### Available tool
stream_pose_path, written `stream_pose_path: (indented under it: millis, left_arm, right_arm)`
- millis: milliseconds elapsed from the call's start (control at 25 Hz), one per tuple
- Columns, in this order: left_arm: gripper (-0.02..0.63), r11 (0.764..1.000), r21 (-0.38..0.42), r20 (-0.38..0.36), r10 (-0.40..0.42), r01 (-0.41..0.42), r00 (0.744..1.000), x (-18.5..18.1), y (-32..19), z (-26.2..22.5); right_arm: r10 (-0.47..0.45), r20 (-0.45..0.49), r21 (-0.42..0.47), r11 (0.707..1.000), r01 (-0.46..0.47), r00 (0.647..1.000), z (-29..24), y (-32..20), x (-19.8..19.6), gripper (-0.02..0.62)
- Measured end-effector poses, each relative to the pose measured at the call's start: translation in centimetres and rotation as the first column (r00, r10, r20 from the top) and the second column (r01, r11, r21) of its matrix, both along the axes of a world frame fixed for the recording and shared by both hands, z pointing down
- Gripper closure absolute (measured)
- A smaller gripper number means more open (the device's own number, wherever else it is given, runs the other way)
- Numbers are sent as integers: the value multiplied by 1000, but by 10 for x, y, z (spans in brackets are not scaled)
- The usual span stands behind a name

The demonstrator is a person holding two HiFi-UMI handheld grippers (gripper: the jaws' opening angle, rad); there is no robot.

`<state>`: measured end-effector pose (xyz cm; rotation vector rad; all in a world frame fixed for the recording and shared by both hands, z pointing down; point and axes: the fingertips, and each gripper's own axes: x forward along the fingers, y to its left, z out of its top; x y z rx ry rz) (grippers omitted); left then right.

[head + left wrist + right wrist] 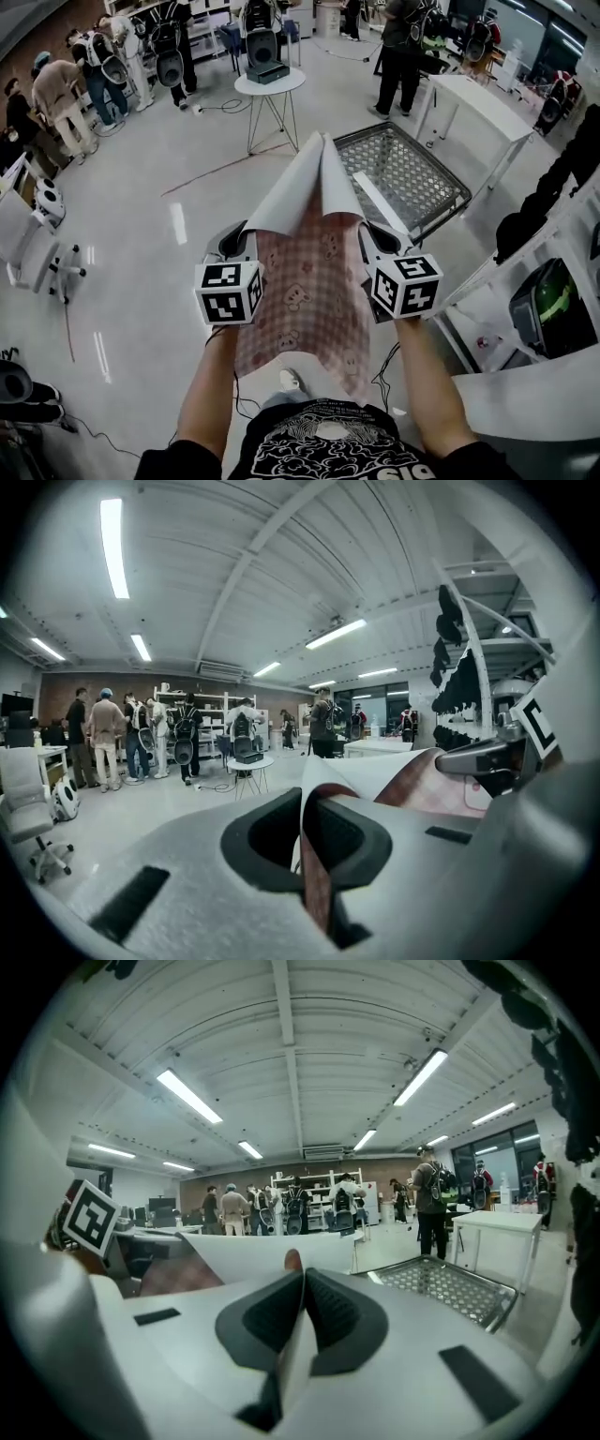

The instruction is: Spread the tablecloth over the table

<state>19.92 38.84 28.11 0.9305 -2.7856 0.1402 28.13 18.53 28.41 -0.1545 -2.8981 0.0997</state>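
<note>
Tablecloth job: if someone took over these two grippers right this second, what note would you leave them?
Left gripper: shut on one edge of the tablecloth.
Right gripper: shut on the opposite edge.
Tablecloth: held in the air between the two grippers, patterned side up, with a white flap sticking up in front.
Mesh-topped table: ahead and to the right, cloth not yet on it.
Done: cloth picked up at two spots.
Left: carry it over a table, probably the mesh one, spread it flat, let go.

Pink-checked tablecloth (309,300) with small cartoon motifs and white underside; silver mesh table (403,178).
</note>
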Motion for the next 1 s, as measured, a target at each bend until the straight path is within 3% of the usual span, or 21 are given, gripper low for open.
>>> stream_pose_path:
  millis: [560, 1000]
  left_arm:
    - [597, 991, 17, -3, 132, -132, 991, -103, -4, 3]
    - [597, 973, -14, 29, 229, -228, 973, -162, -69, 2]
  right_arm:
    - [146, -1, 18, 989, -146, 989, 3, 0, -69, 588]
    - [238, 30, -13, 971, -238, 971, 13, -54, -103, 589]
